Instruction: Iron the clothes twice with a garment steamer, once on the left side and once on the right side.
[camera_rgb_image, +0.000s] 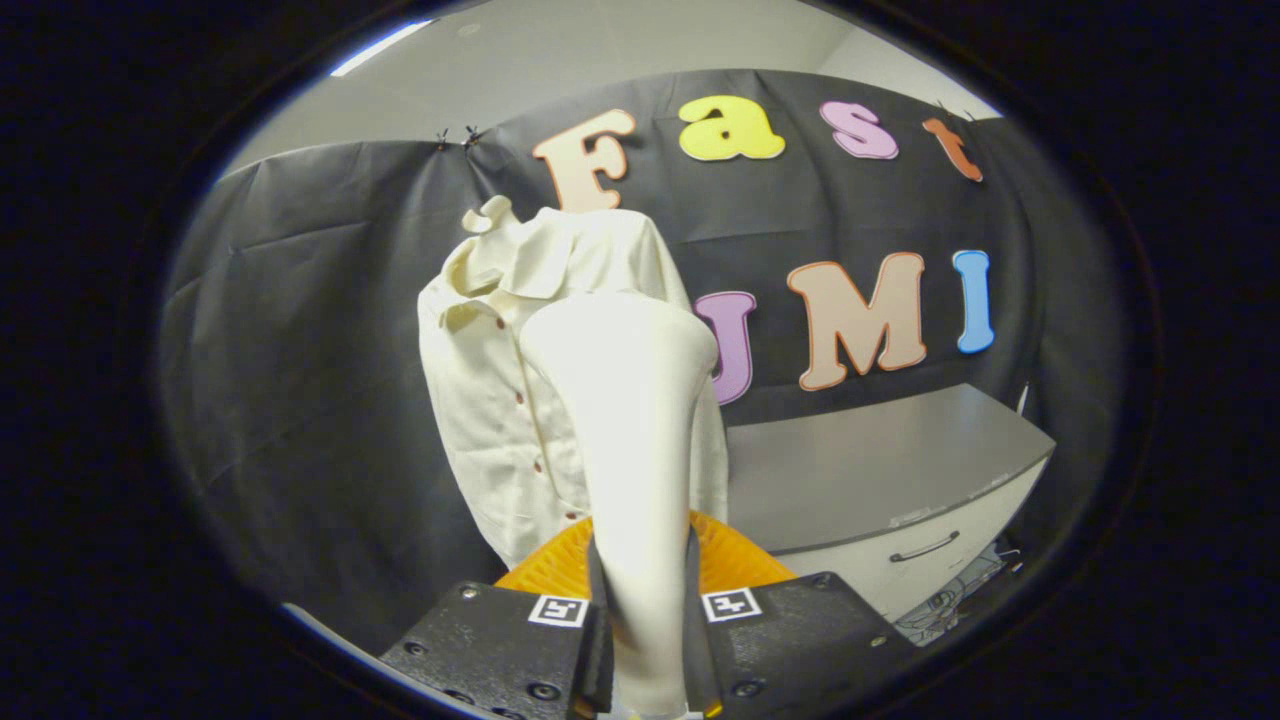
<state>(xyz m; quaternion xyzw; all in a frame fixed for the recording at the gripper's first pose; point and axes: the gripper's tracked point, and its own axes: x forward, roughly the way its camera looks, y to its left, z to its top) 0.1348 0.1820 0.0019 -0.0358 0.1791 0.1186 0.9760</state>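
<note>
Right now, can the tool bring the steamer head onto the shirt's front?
Probably yes. The tool is shut on the steamer, whose head already stands just before the hanging shirt, and nothing sits between them. Whether it touches the cloth, I cannot tell.

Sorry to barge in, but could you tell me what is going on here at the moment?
A person is working a handheld pair of tongs, and its fingers are shut on the handle of a cream garment steamer, which stands upright between them. Beyond it, a cream buttoned shirt hangs in front of the black booth wall. The steamer's head is raised level with the shirt's chest, though I cannot tell whether it touches the fabric. A grey cabinet stands beside the shirt.
</note>
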